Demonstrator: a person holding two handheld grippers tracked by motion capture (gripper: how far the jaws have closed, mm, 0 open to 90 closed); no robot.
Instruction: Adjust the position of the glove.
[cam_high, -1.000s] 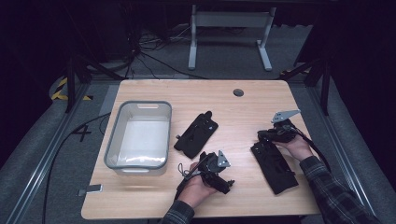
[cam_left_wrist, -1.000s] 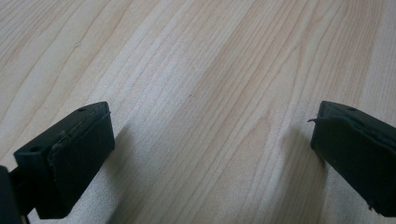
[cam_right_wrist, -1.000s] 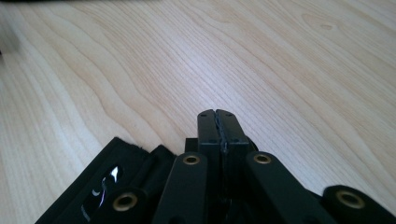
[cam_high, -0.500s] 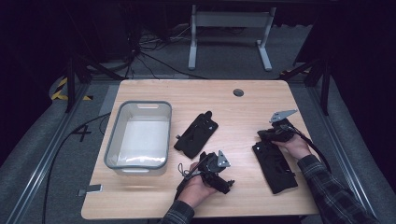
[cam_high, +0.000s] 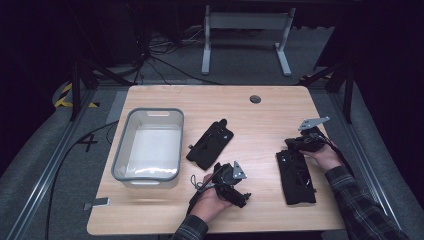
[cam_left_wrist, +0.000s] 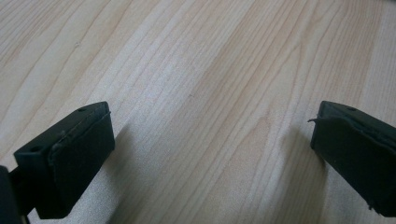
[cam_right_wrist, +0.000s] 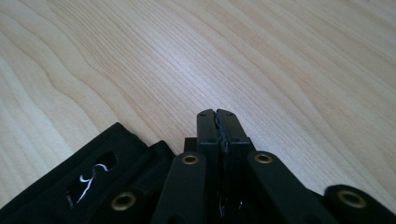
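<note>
Two flat black pouches lie on the wooden table (cam_high: 260, 115): one (cam_high: 211, 144) in the middle, the other (cam_high: 296, 176) at the right. My right gripper (cam_high: 290, 144) rests at the far end of the right pouch (cam_right_wrist: 88, 182). Its jaws (cam_right_wrist: 217, 114) stand pad to pad with nothing between them; they have just been opening by a sliver. My left gripper (cam_high: 239, 186) lies low near the front edge, just in front of the middle pouch. It is open wide (cam_left_wrist: 212, 140) over bare wood, holding nothing.
A clear plastic bin (cam_high: 152, 112) stands empty on the left part of the table. A round cable hole (cam_high: 255, 99) sits near the far edge. Beyond the table are a metal stand (cam_high: 245, 40) and cables on the floor.
The right gripper has shifted slightly to the right beside its pouch. The left gripper and both pouches have stayed where they were.
</note>
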